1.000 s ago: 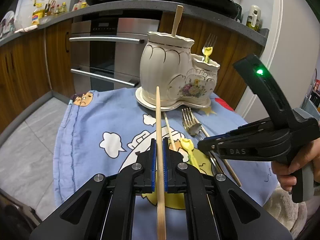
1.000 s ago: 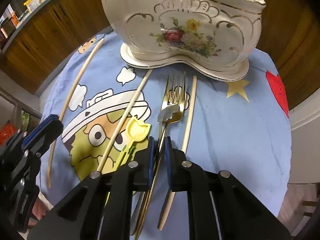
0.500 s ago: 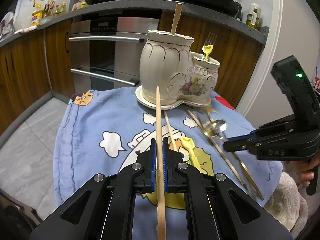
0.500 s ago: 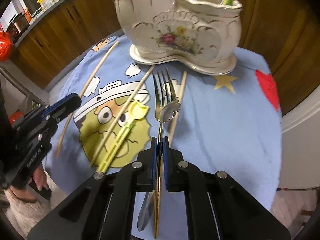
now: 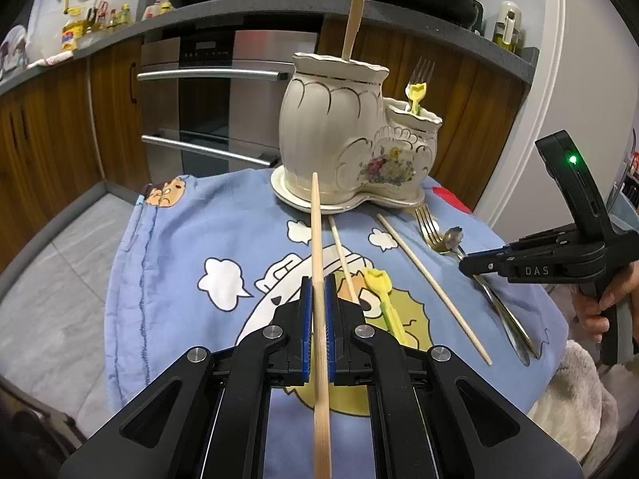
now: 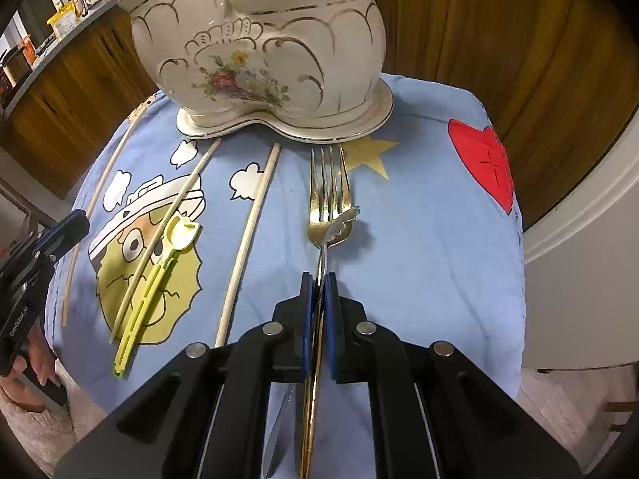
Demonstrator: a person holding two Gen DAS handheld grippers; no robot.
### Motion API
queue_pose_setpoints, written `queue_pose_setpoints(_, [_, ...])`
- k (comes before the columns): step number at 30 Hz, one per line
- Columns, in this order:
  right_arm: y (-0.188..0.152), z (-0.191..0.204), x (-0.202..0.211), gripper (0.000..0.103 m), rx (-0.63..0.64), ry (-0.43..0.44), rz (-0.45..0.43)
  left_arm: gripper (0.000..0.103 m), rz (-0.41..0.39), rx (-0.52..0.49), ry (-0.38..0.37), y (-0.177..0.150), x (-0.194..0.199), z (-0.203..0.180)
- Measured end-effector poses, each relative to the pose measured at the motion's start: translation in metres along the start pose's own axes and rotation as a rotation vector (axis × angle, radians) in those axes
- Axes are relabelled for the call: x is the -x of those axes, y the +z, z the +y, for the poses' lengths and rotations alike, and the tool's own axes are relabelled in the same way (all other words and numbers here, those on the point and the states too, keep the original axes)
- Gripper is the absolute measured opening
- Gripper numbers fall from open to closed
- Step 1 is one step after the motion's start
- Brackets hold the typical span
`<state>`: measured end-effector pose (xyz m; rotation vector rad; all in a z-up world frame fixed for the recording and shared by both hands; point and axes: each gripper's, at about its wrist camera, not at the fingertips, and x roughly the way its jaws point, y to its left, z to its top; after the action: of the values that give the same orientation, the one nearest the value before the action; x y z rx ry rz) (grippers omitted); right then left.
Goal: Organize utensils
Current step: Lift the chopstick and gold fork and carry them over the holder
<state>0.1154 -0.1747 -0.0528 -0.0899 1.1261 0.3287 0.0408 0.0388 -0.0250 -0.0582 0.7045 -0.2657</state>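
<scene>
A cream ceramic utensil holder [image 5: 343, 135] with two pots stands at the far side of the table; it also shows in the right wrist view [image 6: 259, 48]. My left gripper [image 5: 318, 291] is shut on a wooden chopstick [image 5: 317, 239] pointing at the holder. My right gripper [image 6: 318, 283] is shut on a gold fork [image 6: 329, 195] and a silver spoon [image 6: 343, 221] together, held just above the cloth; it shows at the right in the left wrist view [image 5: 467, 265]. Two chopsticks [image 6: 249, 235] and a yellow plastic spoon [image 6: 159, 275] lie on the cloth.
The table is covered by a blue cartoon cloth [image 6: 419, 239]. The holder has a chopstick [image 5: 352, 28], a fork [image 5: 423, 72] and a yellow utensil in it. An oven [image 5: 207, 99] and wooden cabinets stand behind.
My right gripper has carried the fork and spoon to the right, away from the chopsticks, and nearer the holder. My left gripper has kept still with its chopstick.
</scene>
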Motion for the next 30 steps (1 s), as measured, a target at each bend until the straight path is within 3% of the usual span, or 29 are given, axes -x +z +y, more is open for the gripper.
queue_pose_setpoints(16, [0.012, 0.005, 0.011, 0.002, 0.049, -0.049, -0.108, 0.006, 0.001, -0.003, -0.003, -0.001, -0.002, 0.001])
queue_pose_setpoints(24, [-0.012, 0.02, 0.062, 0.001, 0.109, -0.017, -0.373, 0.006, -0.074, 0.006, -0.024, 0.002, 0.011, 0.002])
queue_pose_setpoints(30, [-0.037, 0.039, 0.095, 0.001, 0.202, -0.067, -0.632, 0.006, -0.166, -0.009, -0.025, 0.005, 0.026, -0.003])
